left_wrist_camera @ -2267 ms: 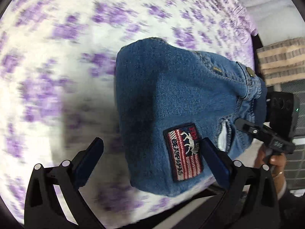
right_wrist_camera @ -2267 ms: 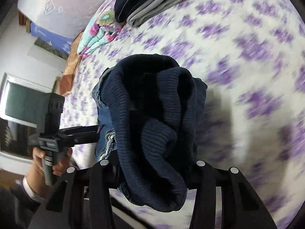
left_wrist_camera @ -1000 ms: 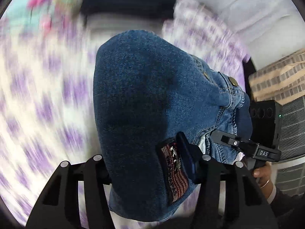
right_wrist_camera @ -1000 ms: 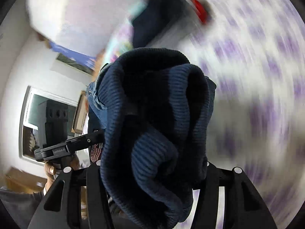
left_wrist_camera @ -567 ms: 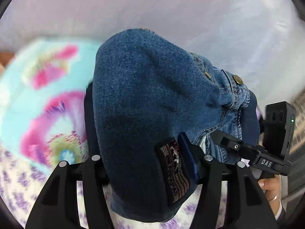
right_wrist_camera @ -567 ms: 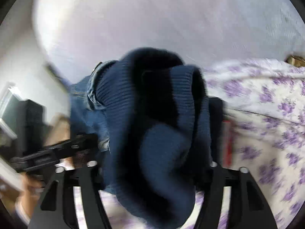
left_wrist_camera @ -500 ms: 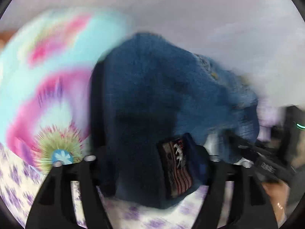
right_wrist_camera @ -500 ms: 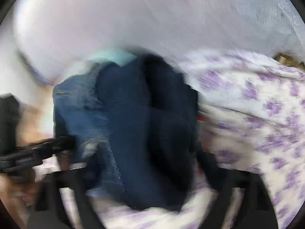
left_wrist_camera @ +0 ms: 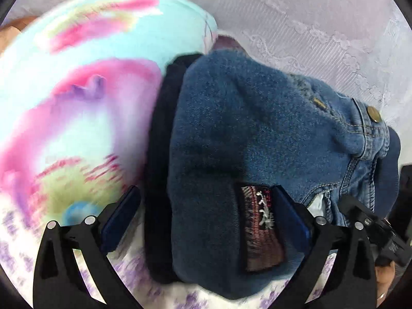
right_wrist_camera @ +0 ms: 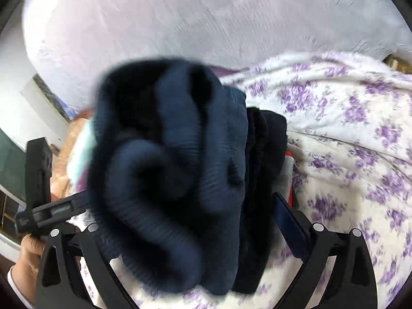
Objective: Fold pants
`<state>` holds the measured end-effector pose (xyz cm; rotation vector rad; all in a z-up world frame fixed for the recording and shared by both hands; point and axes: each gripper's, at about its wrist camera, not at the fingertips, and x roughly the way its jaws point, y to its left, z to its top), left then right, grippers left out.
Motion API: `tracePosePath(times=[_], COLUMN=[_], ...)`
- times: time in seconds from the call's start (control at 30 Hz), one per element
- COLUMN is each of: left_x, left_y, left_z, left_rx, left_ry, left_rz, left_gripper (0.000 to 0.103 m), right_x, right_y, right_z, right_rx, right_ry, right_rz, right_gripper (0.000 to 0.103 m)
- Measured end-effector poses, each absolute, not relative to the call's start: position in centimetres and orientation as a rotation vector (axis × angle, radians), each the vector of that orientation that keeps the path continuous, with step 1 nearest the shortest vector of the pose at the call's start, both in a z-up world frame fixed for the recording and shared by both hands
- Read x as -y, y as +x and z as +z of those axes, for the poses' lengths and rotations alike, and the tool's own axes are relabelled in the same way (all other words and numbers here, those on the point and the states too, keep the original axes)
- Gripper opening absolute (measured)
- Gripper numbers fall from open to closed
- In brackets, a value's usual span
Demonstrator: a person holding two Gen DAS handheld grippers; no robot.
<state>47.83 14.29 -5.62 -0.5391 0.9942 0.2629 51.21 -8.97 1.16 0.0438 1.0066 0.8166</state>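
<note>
The folded blue jeans [left_wrist_camera: 244,134] with a red woven patch [left_wrist_camera: 260,221] lie on a stack of dark folded clothes [left_wrist_camera: 159,154] beside a pillow. My left gripper [left_wrist_camera: 206,215] straddles the near end of the jeans and its jaws are opening; the left pad [left_wrist_camera: 121,216] stands apart from the cloth. From the right wrist, the jeans' navy ribbed waistband [right_wrist_camera: 167,167] fills the middle. My right gripper [right_wrist_camera: 193,221] is open around it, right pad [right_wrist_camera: 291,221] apart from the fabric, left finger mostly hidden behind it.
A turquoise and pink pillow [left_wrist_camera: 77,90] lies left of the stack. Black, grey and red folded garments [right_wrist_camera: 285,172] sit under the jeans. White bedspread with purple flowers [right_wrist_camera: 347,154] spreads to the right. A white lace cloth [left_wrist_camera: 309,25] rises behind. A hand [right_wrist_camera: 28,255] holds the left gripper.
Both grippers carried the folded jeans across the bed to the clothes stack by the pillow. Both sets of jaws then spread wide and let go of the jeans.
</note>
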Motion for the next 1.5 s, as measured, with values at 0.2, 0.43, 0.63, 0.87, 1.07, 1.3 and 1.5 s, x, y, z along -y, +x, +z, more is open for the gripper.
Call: tracePosePath(times=[0.2, 0.43, 0.63, 0.87, 1.07, 1.3, 1.5], left_x=[-9.4, -3.9, 0.1, 1.9, 2.2, 2.2, 1.7], left_y=[40.1, 31.5, 26.5, 23.0, 21.3, 19.9, 19.1], left_z=[-1.3, -1.7, -0.3, 2.1, 3.0, 3.4, 3.7], left_rx=[-0.915, -0.950, -0.942, -0.909, -0.884, -0.876, -0.866], left_ry=[-0.335, -0.322, -0.291, -0.238, -0.225, -0.223, -0.223], left_rz=[0.305, 0.296, 0.286, 0.294, 0.289, 0.266, 0.258], left_gripper=[0.098, 0.098, 0.098, 0.098, 0.098, 0.098, 0.098], right_x=[15.2, 18.4, 18.8, 19.0, 19.5, 19.5, 18.6], right_y=[43.3, 32.9, 27.9, 25.2, 23.7, 22.5, 21.4], right_z=[4.9, 4.9, 6.6, 9.7, 10.7, 11.2, 11.0], right_rx=[-0.854, -0.821, -0.778, -0.721, -0.716, -0.721, -0.742], right_ry=[0.035, -0.140, -0.153, -0.146, -0.148, -0.113, -0.106], right_rz=[0.737, 0.608, 0.557, 0.528, 0.512, 0.510, 0.516], right_gripper=[0.099, 0.099, 0.099, 0.099, 0.099, 0.099, 0.099])
